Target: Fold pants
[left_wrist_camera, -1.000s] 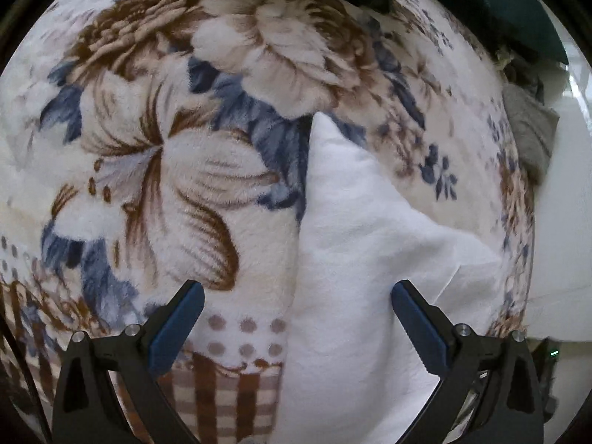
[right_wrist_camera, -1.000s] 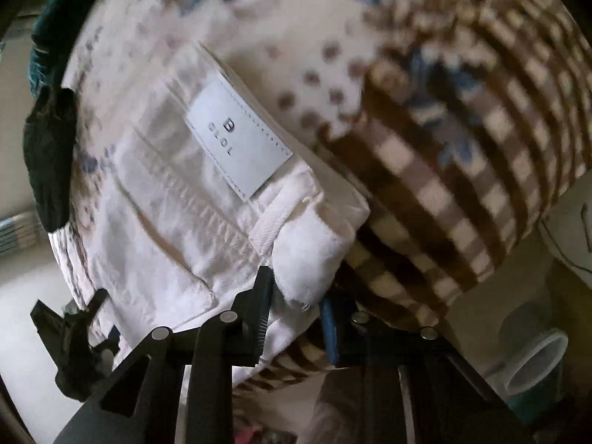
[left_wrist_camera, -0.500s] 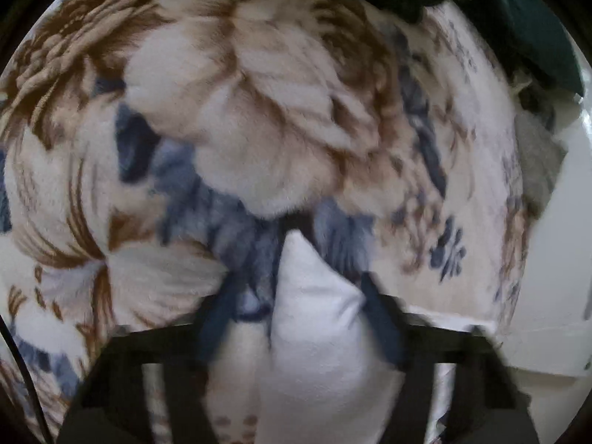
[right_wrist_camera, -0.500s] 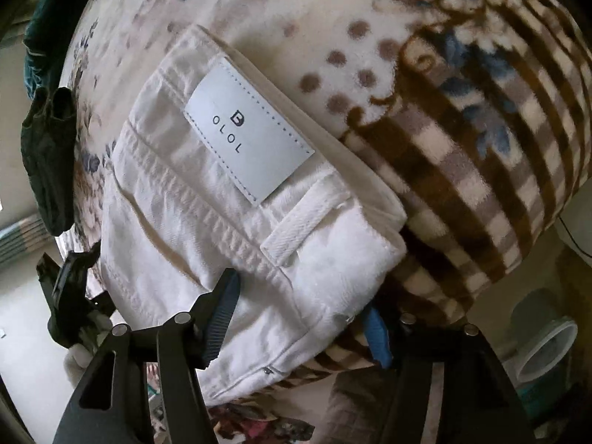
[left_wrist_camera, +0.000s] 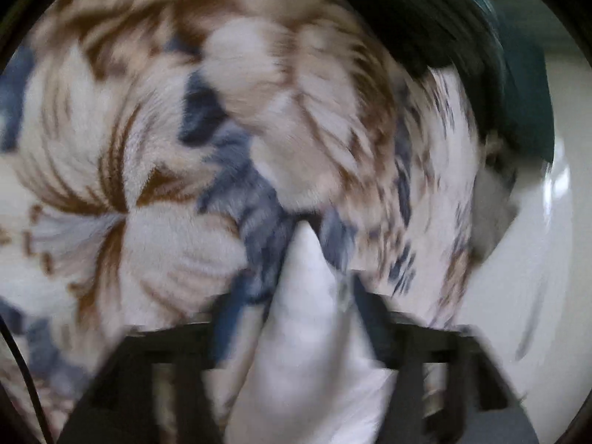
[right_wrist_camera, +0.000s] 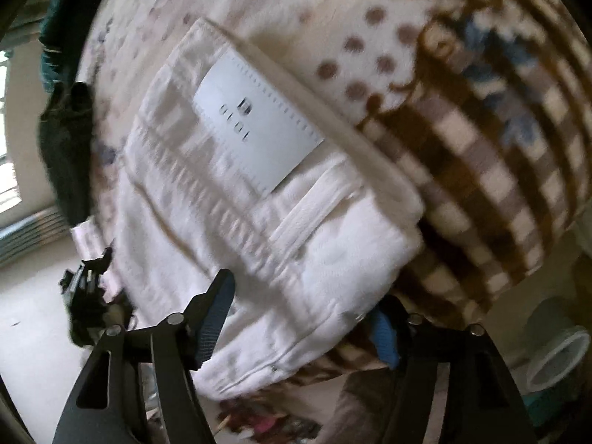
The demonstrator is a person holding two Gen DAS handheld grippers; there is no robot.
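The white denim pants [right_wrist_camera: 266, 222], folded with the grey brand patch [right_wrist_camera: 255, 129] up, lie on a plush floral blanket [right_wrist_camera: 462, 118]; the cloth looks soft and thick, best taken at the sturdy waistband or a folded edge. The right gripper [right_wrist_camera: 299, 318], jaws just widened, straddles the waistband corner unclamped. Only the blurred left wrist view shows the far cloth tip [left_wrist_camera: 307, 296] between the left gripper [left_wrist_camera: 296, 318] jaws, just reopened; whether they pinch it I cannot tell.
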